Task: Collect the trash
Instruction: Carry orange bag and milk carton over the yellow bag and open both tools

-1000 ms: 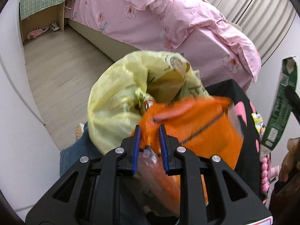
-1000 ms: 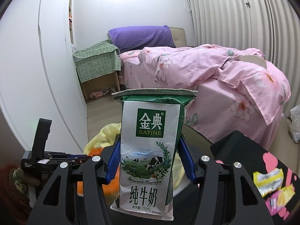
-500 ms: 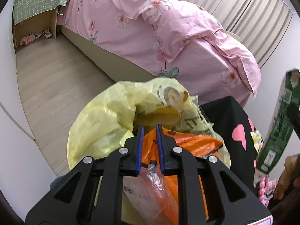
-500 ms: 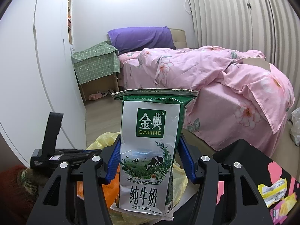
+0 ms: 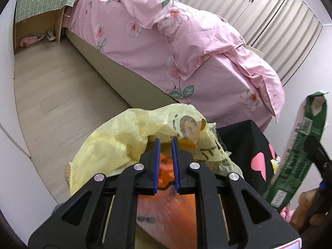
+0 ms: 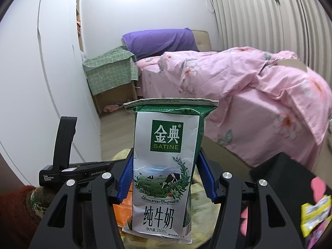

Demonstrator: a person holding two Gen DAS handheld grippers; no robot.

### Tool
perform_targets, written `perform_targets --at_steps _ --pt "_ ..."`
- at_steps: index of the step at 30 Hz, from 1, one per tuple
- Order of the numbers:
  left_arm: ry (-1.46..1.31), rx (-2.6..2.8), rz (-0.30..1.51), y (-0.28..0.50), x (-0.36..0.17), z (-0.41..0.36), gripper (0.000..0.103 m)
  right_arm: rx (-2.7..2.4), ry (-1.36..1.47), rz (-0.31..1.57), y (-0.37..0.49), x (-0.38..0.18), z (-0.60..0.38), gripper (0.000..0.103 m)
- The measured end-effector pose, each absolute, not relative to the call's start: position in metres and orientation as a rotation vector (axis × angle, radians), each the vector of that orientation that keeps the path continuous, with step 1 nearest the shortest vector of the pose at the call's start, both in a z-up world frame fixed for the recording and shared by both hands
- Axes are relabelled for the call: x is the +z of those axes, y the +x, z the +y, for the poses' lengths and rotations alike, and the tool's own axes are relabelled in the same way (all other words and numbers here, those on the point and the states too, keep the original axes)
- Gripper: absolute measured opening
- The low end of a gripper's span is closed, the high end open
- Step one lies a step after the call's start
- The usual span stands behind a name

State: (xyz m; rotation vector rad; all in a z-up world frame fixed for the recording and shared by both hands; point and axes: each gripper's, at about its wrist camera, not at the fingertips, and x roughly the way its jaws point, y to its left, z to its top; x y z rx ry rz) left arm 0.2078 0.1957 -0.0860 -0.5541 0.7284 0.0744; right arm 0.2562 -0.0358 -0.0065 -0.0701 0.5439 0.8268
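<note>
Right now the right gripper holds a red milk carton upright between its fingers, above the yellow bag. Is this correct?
Not quite: the colour is wrong. The milk carton is green and white, not red, as the right wrist view shows. The rest is right: the right gripper holds it upright between its fingers, above the yellow bag.

The orange wrapper [image 5: 166, 213] is half hidden behind the left gripper [image 5: 165, 161] at lower centre, and the yellow bag's [image 5: 124, 143] contents cannot be told
</note>
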Motion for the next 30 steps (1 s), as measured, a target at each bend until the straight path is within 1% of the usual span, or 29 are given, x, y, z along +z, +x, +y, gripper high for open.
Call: perform_targets --at_steps 8,11,15,17,24,30 --pt "-0.577 0.123 0.738 0.169 -0.078 0.211 0.011 0.939 0.049 0.516 0.240 -0.017 -0.014 0.054" --pt "-0.594 0.150 0.740 0.159 -0.082 0.218 0.011 0.955 -0.008 0.552 0.238 -0.031 0.005 0.054" --pt "-0.612 0.154 0.743 0.152 -0.084 0.223 0.012 0.872 -0.139 0.555 0.243 -0.054 0.021 0.054" --pt "-0.604 0.148 0.741 0.150 -0.082 0.222 0.013 0.815 -0.147 0.600 0.255 -0.061 0.022 0.053" --pt "-0.606 0.132 0.751 0.149 -0.085 0.218 0.016 0.764 -0.191 0.619 0.272 -0.064 0.027 0.053" --pt "-0.589 0.014 0.827 0.142 -0.091 0.196 0.016 0.804 -0.207 0.667 0.267 -0.066 0.022 0.053"
